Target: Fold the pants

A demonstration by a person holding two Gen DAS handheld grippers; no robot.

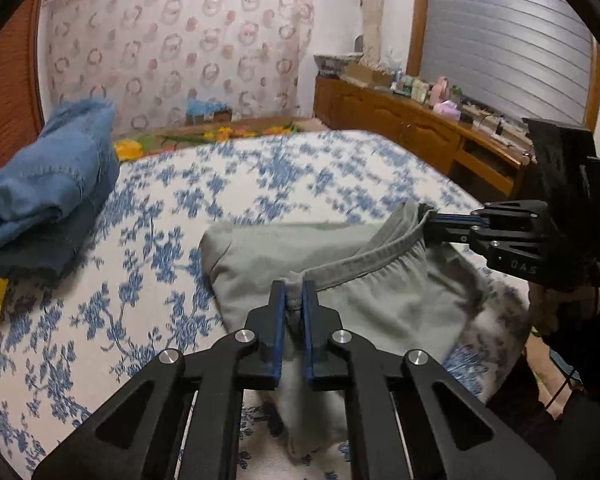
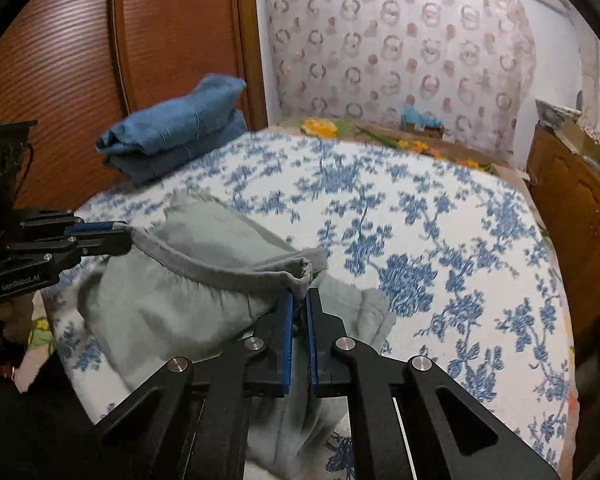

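From the left wrist view, the left gripper [image 1: 294, 300] has its jaws pinched nearly together on one end of the waistband of the grey pants [image 1: 360, 296], a small tuck of cloth showing between the blue pads. The right gripper [image 1: 430, 220] reaches in from the right edge, its jaws closed on the other end of the same waistband, which arcs slack between the 2 grips. The rest of the pants lies bunched on the bed [image 1: 300, 176].

To do this step well, I would judge that both grips should rise together and draw apart until the waistband runs straight, so the legs hang and the creases drop out before the garment is laid flat. Pulling unevenly would likely twist the seat. The thin pinch on the left may slip if tugged hard.

From the right wrist view, the right gripper [image 2: 300, 304] holds a gathered fold of waistband, its jaws narrow on the cloth. The left gripper [image 2: 122, 232] comes in from the left edge, clamped on the far end. The pants [image 2: 172, 300] sag between them, partly lifted, with the lower part trailing under the camera.

The bed carries a white cover with blue flowers, and there is plenty of room beyond the pants. A stack of folded blue jeans [image 2: 176, 132] sits at its far corner, well apart. Behind stand a wooden wardrobe [image 2: 60, 64], a patterned curtain [image 2: 400, 52] and a low wooden dresser [image 1: 400, 120] cluttered with small things.
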